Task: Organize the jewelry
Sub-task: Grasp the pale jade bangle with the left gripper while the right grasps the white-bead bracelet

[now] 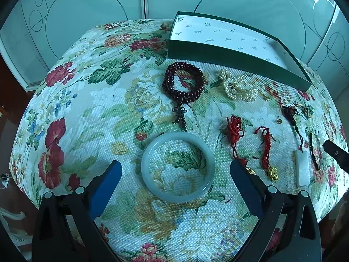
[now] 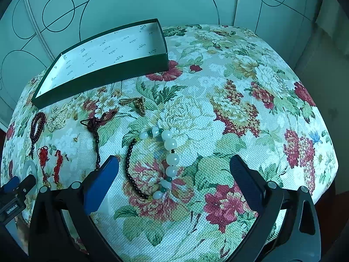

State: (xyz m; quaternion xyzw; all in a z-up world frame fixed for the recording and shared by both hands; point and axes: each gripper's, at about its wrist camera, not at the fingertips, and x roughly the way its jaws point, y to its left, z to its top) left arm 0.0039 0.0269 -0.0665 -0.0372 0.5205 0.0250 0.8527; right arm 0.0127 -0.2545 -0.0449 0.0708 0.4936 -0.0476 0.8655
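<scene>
The left gripper (image 1: 176, 175) is held with its blue-padded jaws spread wide on either side of a pale green jade bangle (image 1: 177, 167), which lies flat on the floral tablecloth (image 1: 91, 100) and is not touched by either pad. Beyond the bangle, a coil of dark red beads (image 1: 184, 83) and a heap of small pearls (image 1: 238, 85) are laid near the long side of a dark green box (image 1: 229, 56). The box's white lining is printed with small repeated marks, too small to be read. To the right, two red cord charms (image 1: 235, 131) (image 1: 266, 148) and a white rectangular pendant (image 1: 302, 170) are seen.

The right gripper (image 2: 174, 174) is likewise held open, nothing clasped, with a bracelet of white, green and black beads (image 2: 171, 159) lying between its fingers on the cloth. What seems to be a small gold piece (image 2: 138, 103) rests nearer the box (image 2: 104, 74). At the lower left edge of the right wrist view, the label "GenRobot.AI" (image 2: 12, 209) is read on the other gripper's body.
</scene>
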